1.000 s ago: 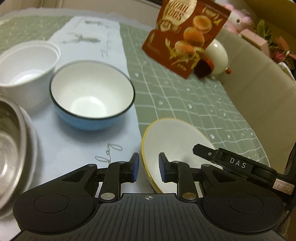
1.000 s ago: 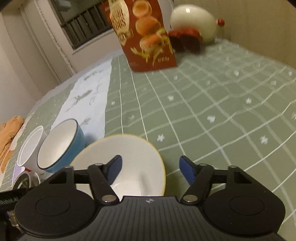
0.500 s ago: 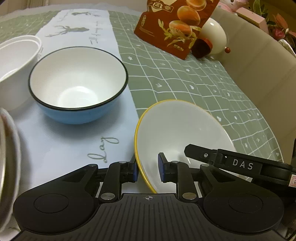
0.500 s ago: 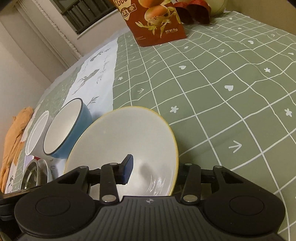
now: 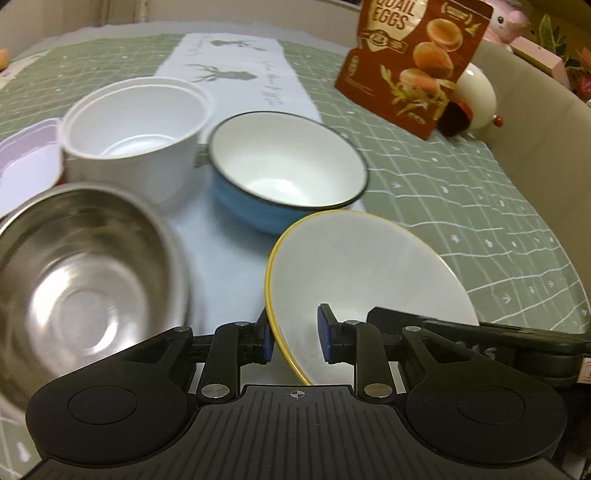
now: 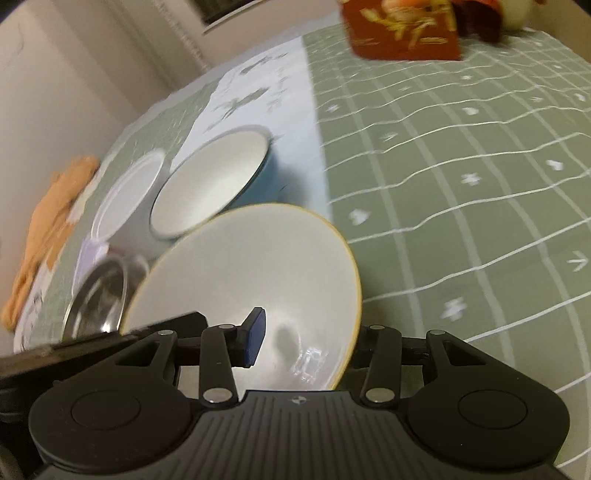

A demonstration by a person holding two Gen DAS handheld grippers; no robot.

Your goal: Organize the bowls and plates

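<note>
Fingers of both my grippers pinch opposite rims of the tilted yellow-rimmed bowl, beside the blue bowl.

A green tablecloth with a white grid covers the table under a pale deer-print runner, with a beige wall and dark window behind, all under dim, warm indoor light.

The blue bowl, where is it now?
In the left wrist view the blue bowl stands mid-table on the pale runner, right of the white cup and just behind the yellow-rimmed bowl.
</note>
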